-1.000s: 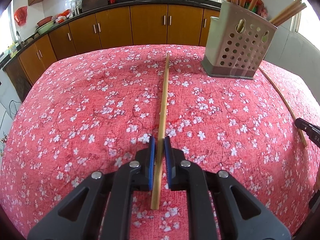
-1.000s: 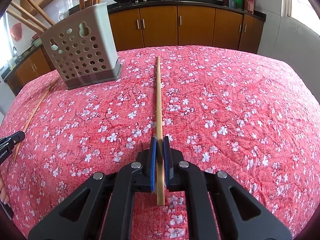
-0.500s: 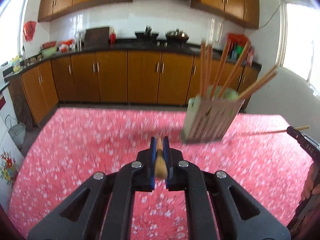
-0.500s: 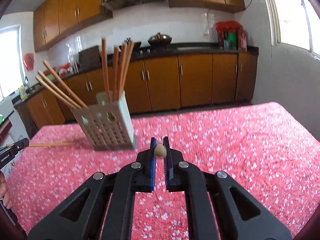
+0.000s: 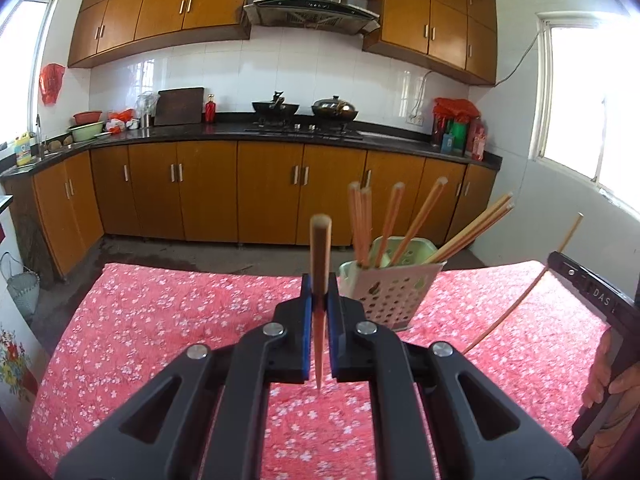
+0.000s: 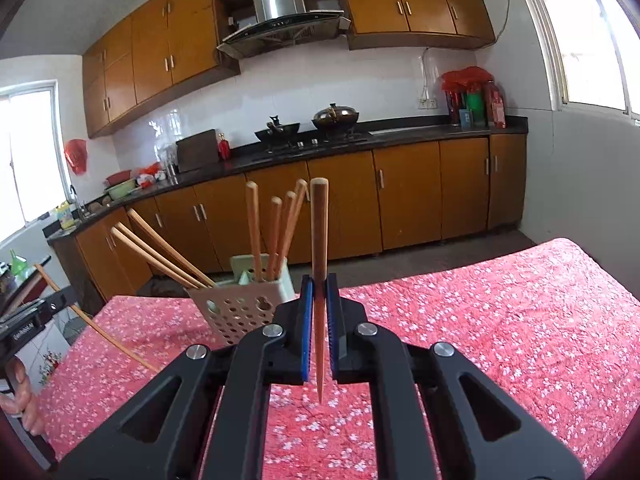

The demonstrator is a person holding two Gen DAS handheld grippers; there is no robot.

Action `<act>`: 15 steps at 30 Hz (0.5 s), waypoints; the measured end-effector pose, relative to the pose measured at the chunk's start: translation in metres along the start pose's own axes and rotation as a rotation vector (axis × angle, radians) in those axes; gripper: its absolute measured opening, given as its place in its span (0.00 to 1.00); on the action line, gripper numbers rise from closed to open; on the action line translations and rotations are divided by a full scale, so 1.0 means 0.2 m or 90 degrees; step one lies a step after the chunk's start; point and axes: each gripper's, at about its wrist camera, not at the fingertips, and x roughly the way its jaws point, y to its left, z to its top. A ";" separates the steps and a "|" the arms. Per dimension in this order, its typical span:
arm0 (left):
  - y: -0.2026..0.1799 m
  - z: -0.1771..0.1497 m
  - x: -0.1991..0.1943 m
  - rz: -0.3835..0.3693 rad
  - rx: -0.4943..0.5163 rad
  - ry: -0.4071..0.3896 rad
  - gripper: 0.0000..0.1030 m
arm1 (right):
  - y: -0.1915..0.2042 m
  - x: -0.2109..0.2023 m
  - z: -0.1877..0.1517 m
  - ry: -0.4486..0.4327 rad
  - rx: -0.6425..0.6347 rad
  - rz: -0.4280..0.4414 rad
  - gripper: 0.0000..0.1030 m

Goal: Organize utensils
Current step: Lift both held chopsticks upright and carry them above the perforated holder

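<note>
I see orange-brown wooden cabinets (image 5: pixel 264 196) under a black stone counter (image 5: pixel 224 130), white tiled wall (image 5: pixel 280 68) — bright side windows (image 5: pixel 592 100).

Daylight floods in through blown-out side windows (image 5: pixel 580 100), both fisheye views sharp, bowed and dark-cornered at the edges.

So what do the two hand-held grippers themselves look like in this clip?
Both match: the left hand-held gripper and the right hand-held gripper have matte black angular linkage arms with triangular cut-outs, silver round pivot bolts and blue ribbed finger pads. No cables or sleeves show.
</note>
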 end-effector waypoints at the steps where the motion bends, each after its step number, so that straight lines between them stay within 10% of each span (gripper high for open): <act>1: 0.00 0.01 -0.02 -0.005 -0.001 -0.005 0.08 | 0.01 -0.01 0.03 -0.006 0.003 0.010 0.07; 15: -0.33 0.51 -0.08 -0.071 -0.032 -0.175 0.08 | 0.20 -0.05 0.41 -0.148 -0.002 0.076 0.07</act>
